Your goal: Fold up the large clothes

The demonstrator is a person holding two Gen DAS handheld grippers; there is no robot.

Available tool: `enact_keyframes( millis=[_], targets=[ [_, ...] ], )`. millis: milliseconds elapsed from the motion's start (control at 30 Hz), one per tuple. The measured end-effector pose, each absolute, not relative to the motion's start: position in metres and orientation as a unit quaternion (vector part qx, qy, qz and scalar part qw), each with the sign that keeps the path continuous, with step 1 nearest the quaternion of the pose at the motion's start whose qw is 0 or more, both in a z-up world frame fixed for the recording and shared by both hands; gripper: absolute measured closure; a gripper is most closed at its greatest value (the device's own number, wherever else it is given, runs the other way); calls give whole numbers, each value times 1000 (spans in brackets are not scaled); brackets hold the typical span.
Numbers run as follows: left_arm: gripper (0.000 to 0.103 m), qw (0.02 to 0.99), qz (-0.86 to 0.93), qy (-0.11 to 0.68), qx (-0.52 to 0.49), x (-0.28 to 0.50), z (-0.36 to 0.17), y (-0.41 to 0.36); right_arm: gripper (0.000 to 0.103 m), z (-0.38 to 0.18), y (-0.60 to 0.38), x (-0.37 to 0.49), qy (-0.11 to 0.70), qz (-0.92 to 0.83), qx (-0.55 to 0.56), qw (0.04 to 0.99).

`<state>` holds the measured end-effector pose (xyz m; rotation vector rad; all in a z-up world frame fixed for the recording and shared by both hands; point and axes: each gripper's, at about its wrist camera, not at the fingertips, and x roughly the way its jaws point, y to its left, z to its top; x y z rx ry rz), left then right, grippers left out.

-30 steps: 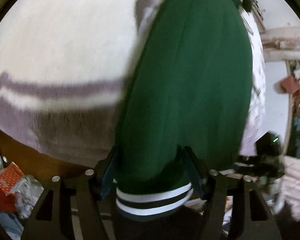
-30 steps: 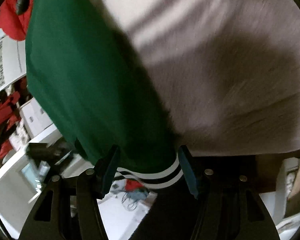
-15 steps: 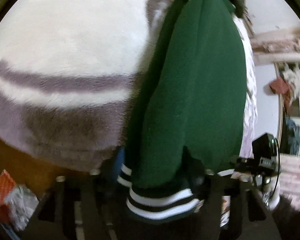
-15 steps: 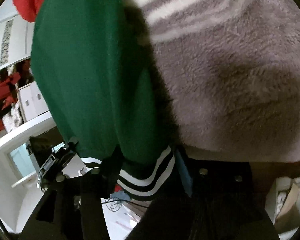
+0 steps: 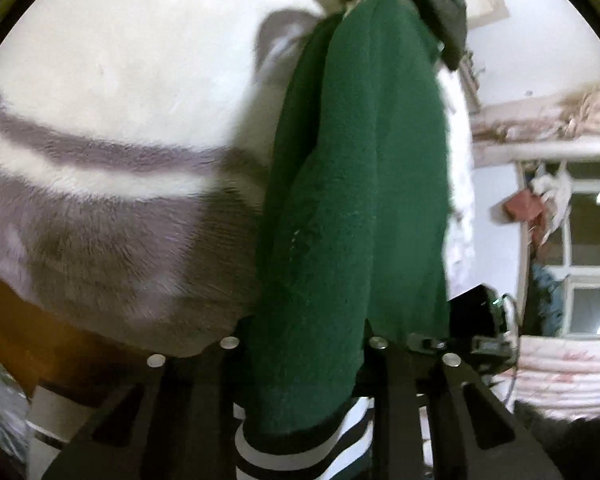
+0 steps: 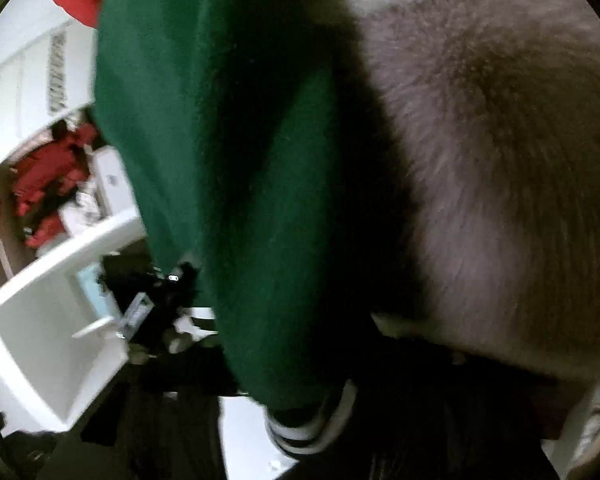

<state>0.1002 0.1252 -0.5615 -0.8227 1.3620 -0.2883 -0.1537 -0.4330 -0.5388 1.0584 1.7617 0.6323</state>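
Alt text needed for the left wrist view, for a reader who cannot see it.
A green fleece garment with a black-and-white striped hem hangs up the middle of the view, its lower end pinched in the left tongs. Behind it lies a fluffy white and grey-purple striped blanket. A window shows at the right edge.

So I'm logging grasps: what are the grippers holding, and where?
Both grip the green garment at its striped hem: left gripper and right gripper.
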Motion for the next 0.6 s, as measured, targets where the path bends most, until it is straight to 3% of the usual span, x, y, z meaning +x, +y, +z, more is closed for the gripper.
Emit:
enact_keyframes(
  millis=[67, 300, 600],
  targets=[
    [82, 685, -133, 593, -403, 103, -541, 126, 78, -518, -434, -156, 709, 267, 445, 478],
    [82, 684, -169, 521, -481, 159, -472, 146, 81, -424, -444, -132, 635, 321, 524, 469],
    [82, 745, -208, 463, -433, 339, -449, 144, 81, -356, -474, 16, 534, 340, 577, 515]
  ],
)
